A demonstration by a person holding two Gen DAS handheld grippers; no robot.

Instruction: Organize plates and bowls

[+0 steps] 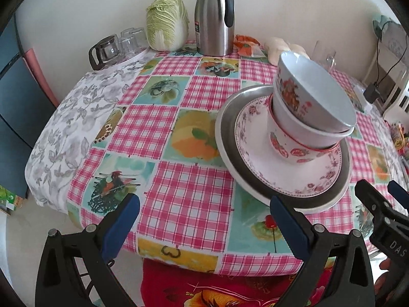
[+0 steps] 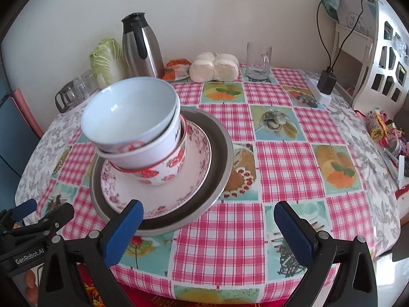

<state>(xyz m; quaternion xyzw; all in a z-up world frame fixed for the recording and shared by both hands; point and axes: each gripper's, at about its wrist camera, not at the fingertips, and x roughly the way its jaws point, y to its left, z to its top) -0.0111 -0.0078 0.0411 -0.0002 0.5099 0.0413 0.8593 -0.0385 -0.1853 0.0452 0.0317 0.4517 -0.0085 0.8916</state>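
Note:
Three bowls are nested in a leaning stack: a white flowered top bowl (image 1: 319,89) (image 2: 127,112), a plain white middle bowl (image 1: 301,130) (image 2: 150,151) and a strawberry-patterned bottom bowl (image 1: 283,148) (image 2: 163,174). They stand on a pink floral plate (image 1: 258,163) (image 2: 173,194), which lies on a grey metal plate (image 1: 230,151) (image 2: 217,153). My left gripper (image 1: 204,217) is open at the table's near edge, left of the stack. My right gripper (image 2: 208,220) is open too, just right of the plates. Neither touches anything.
Along the back wall stand a steel thermos jug (image 1: 214,18) (image 2: 143,48), a cabbage (image 1: 167,23) (image 2: 107,61), glass cups (image 1: 120,46), wrapped buns (image 2: 214,66) and a glass mug (image 2: 258,61). A charger with cable (image 2: 326,81) and small clutter (image 2: 383,133) sit at the right.

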